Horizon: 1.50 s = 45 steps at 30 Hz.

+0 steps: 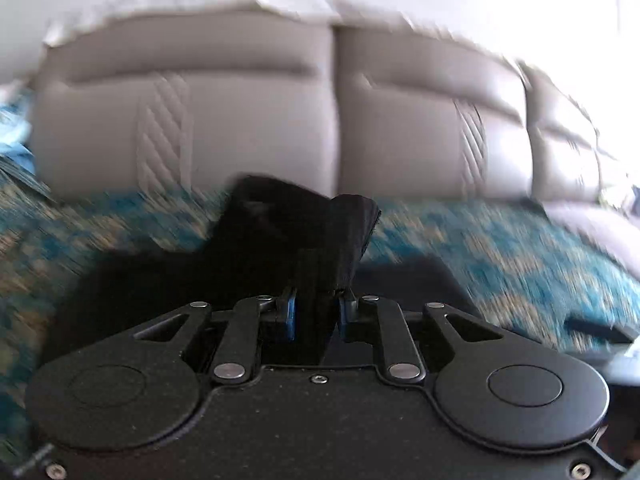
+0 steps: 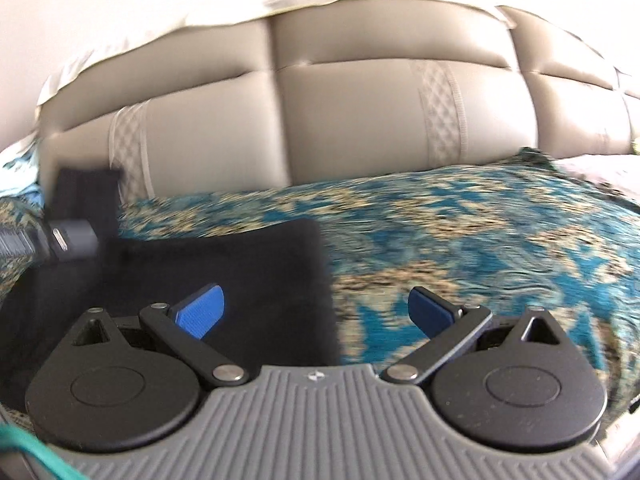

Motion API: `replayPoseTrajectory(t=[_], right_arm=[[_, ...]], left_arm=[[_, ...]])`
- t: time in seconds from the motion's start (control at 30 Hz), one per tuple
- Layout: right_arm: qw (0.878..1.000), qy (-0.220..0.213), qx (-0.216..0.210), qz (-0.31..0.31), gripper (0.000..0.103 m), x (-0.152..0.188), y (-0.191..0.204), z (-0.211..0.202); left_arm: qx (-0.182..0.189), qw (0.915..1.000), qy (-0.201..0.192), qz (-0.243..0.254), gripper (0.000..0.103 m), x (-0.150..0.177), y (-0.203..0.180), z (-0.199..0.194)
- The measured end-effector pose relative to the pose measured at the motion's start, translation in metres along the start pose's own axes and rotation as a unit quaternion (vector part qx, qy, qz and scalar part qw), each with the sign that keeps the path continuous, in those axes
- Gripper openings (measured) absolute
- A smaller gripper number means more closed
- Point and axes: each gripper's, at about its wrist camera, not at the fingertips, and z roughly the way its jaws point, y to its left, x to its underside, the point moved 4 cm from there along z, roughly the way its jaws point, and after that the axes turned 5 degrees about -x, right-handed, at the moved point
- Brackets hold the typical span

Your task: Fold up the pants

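Black linkage arms fill the bottom of the left wrist view, where the left gripper (image 1: 316, 312) has its blue pads (image 1: 290, 314) pressed together on a bunched fold of the black pants (image 1: 280, 232). That fold stands up at frame centre, with more dark cloth spreading to the lower left over the teal patterned cover (image 1: 500, 248). A grey padded headboard (image 1: 240, 120) fills the upper half.

From the right wrist view, the right gripper (image 2: 316, 312) is spread wide, gripping nothing. Its left pad hangs over the pants (image 2: 240, 264), which lie flat at lower left on the cover (image 2: 460, 232). The left gripper (image 2: 72, 236) shows at far left, cloth rising from it.
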Motion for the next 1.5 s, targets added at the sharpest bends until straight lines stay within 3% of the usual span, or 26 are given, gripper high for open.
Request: replayPoseTrajectory(t=[0.13, 0.2, 0.23, 0.3, 0.4, 0.53, 0.63, 0.7, 0.77, 0.87, 1.0, 1.2, 1.5], right_arm=[[1.000, -0.010, 0.020, 0.020, 0.103, 0.001, -0.021, -0.008], [0.999, -0.013, 0.023, 0.029, 0.103, 0.002, -0.028, -0.010], [0.999, -0.015, 0.024, 0.033, 0.103, 0.001, -0.031, -0.012], [0.999, -0.021, 0.024, 0.042, 0.103, 0.002, -0.036, -0.016], [0.996, -0.046, 0.037, 0.062, 0.103, 0.001, -0.039, -0.023], [0.993, -0.082, 0.060, 0.053, 0.103, 0.002, -0.027, -0.032], [0.997, -0.065, 0.008, 0.050, 0.103, 0.010, -0.009, -0.025], [0.998, -0.037, -0.023, 0.050, 0.103, 0.019, 0.006, -0.014], [0.997, -0.011, -0.044, 0.061, 0.103, 0.031, 0.022, -0.006], [0.995, -0.002, -0.066, 0.080, 0.103, 0.044, 0.040, -0.004], [0.995, -0.009, -0.071, 0.066, 0.103, 0.052, 0.060, -0.002], [0.994, 0.000, -0.072, 0.080, 0.101, 0.056, 0.068, 0.015], [0.996, -0.015, -0.077, 0.046, 0.085, 0.056, 0.084, 0.022]], left_arm=[[0.040, 0.9967, 0.058, 0.039, 0.024, 0.033, -0.041, 0.018], [0.043, 0.9950, 0.053, 0.073, 0.032, 0.045, -0.057, 0.011], [0.051, 0.9936, 0.048, 0.088, 0.043, 0.049, -0.063, 0.005], [0.089, 0.9903, 0.052, 0.093, 0.052, 0.054, -0.069, -0.005], [0.114, 0.9879, 0.052, 0.092, 0.057, 0.054, -0.063, -0.021], [0.059, 0.9950, 0.020, 0.078, 0.050, 0.042, -0.025, -0.045], [0.020, 0.9985, -0.002, 0.052, 0.047, 0.030, 0.010, -0.053], [-0.030, 0.9984, -0.010, 0.048, 0.043, 0.027, 0.034, -0.051], [-0.074, 0.9965, -0.005, 0.040, 0.038, 0.029, 0.056, -0.045], [-0.103, 0.9945, 0.006, 0.018, 0.037, 0.040, 0.082, -0.039], [-0.120, 0.9920, 0.038, 0.007, 0.038, 0.067, 0.100, -0.030], [-0.122, 0.9925, 0.010, 0.006, 0.040, 0.081, 0.099, -0.028], [-0.110, 0.9939, 0.004, 0.003, 0.041, 0.084, 0.099, -0.029]])
